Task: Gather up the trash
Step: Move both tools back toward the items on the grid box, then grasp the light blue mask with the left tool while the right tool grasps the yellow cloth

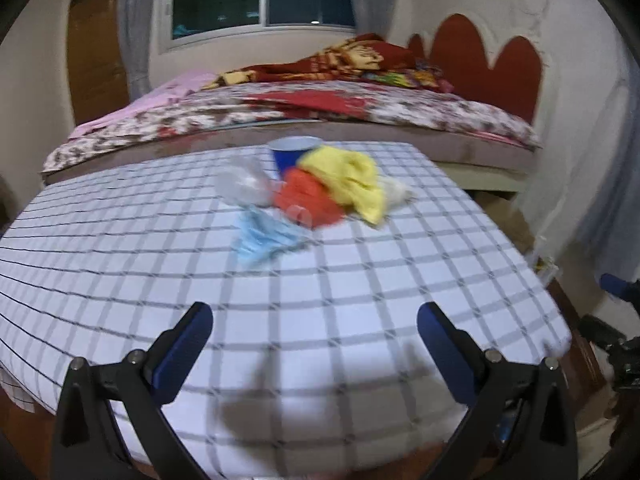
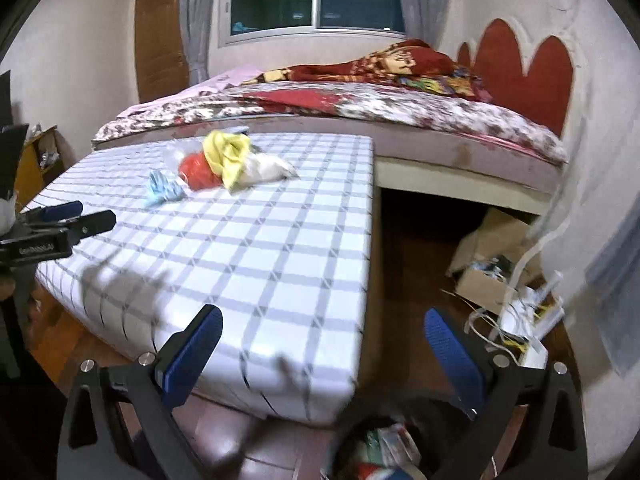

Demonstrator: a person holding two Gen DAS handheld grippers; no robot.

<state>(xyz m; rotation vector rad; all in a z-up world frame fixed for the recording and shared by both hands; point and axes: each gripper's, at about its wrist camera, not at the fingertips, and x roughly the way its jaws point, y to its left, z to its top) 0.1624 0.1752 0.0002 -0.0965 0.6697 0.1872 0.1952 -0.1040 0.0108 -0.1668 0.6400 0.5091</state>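
Observation:
A pile of trash lies at the far end of the checked table point(image 1: 320, 320): a blue cup point(image 1: 294, 154), a yellow bag point(image 1: 352, 178), an orange bag point(image 1: 306, 198), a clear plastic bag point(image 1: 244, 184) and a light blue mask point(image 1: 264, 236). My left gripper point(image 1: 314, 328) is open and empty above the table's near part, well short of the pile. My right gripper point(image 2: 324, 336) is open and empty over the table's near right corner point(image 2: 320, 380). The pile shows far off in the right wrist view, with the yellow bag point(image 2: 228, 152), orange bag point(image 2: 198, 172) and mask point(image 2: 162, 190).
A dark bin with rubbish point(image 2: 384, 448) stands on the floor below my right gripper. The bed point(image 2: 360, 108) runs behind the table. A cardboard box and cables point(image 2: 500, 276) lie on the floor at right. My left gripper shows at the left edge point(image 2: 64, 220).

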